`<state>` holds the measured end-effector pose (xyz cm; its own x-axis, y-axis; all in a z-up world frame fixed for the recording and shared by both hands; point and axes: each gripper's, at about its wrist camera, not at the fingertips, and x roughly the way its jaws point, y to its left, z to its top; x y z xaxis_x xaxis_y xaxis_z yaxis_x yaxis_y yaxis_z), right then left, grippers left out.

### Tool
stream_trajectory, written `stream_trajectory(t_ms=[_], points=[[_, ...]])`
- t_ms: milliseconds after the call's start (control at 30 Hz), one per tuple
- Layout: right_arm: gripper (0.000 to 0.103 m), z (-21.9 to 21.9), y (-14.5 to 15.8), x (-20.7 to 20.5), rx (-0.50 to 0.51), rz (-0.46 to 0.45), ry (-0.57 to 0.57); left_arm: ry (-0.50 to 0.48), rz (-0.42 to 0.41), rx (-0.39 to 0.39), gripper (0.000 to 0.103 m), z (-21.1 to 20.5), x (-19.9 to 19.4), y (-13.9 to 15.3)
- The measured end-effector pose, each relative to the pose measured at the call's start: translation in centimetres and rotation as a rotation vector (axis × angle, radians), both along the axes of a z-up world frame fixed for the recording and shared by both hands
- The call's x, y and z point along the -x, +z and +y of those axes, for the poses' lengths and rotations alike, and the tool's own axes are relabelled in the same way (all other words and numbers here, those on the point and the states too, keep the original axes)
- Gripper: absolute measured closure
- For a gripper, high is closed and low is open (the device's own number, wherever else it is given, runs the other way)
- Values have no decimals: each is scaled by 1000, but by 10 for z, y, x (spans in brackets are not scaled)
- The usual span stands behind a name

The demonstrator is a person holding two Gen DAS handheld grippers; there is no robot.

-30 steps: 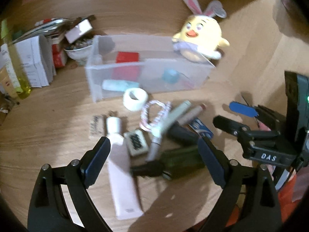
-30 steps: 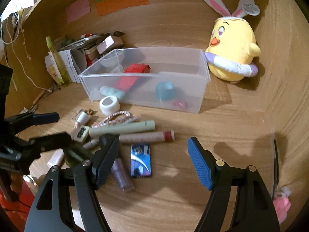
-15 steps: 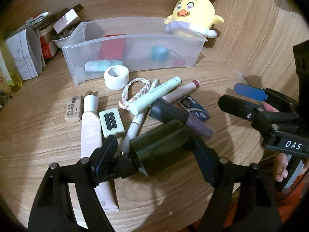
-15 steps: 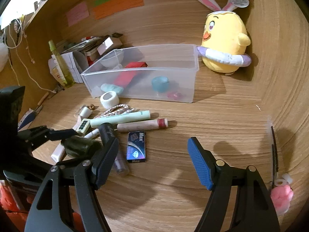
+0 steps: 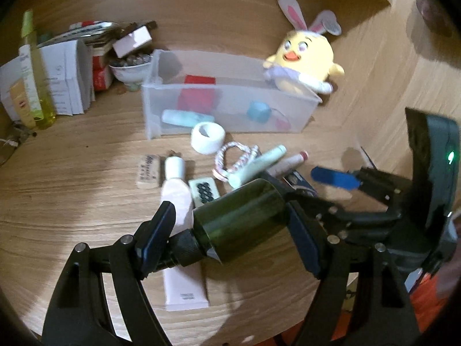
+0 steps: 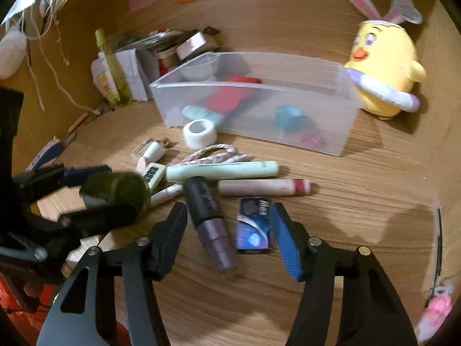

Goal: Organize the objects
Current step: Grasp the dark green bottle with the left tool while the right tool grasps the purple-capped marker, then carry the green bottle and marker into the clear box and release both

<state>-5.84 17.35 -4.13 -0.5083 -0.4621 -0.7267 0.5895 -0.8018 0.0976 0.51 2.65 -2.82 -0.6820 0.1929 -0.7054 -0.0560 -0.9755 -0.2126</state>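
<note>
Two grippers over the wooden desk [image 6: 360,178]. Left gripper [image 5: 230,230] clamps a dark green bottle with black screw cap [image 5: 239,225], lifted off the clutter. Right gripper [image 6: 227,230], jaws just narrowing yet apart, straddles a purple tube with black cap [image 6: 210,219] lying before the clear plastic bin [image 6: 343,138].

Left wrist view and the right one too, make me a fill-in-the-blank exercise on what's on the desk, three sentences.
1. The left gripper holds a dark ____ bottle between its fingers.
2. The white tape roll lies ____ the clear bin, on the desk.
3. The plush chick wears pink and white ____ ears.

Missing words: green; outside; bunny
</note>
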Motion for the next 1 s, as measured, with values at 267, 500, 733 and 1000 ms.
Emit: stream_trajectory(t_ms=[267, 500, 733, 1000], points=[[78, -23, -15, 5, -61, -37, 46, 21, 20, -29, 25, -15, 2, 5], [80, -15, -9, -1, -16, -47, 61, 38, 36, -41, 25, -21, 4, 10], [80, 1, 8, -7, 45, -19, 46, 62, 55, -59, 25, -30, 9, 20], [80, 14, 25, -2, 90, 16, 11, 86, 84, -65, 25, -34, 18, 33]])
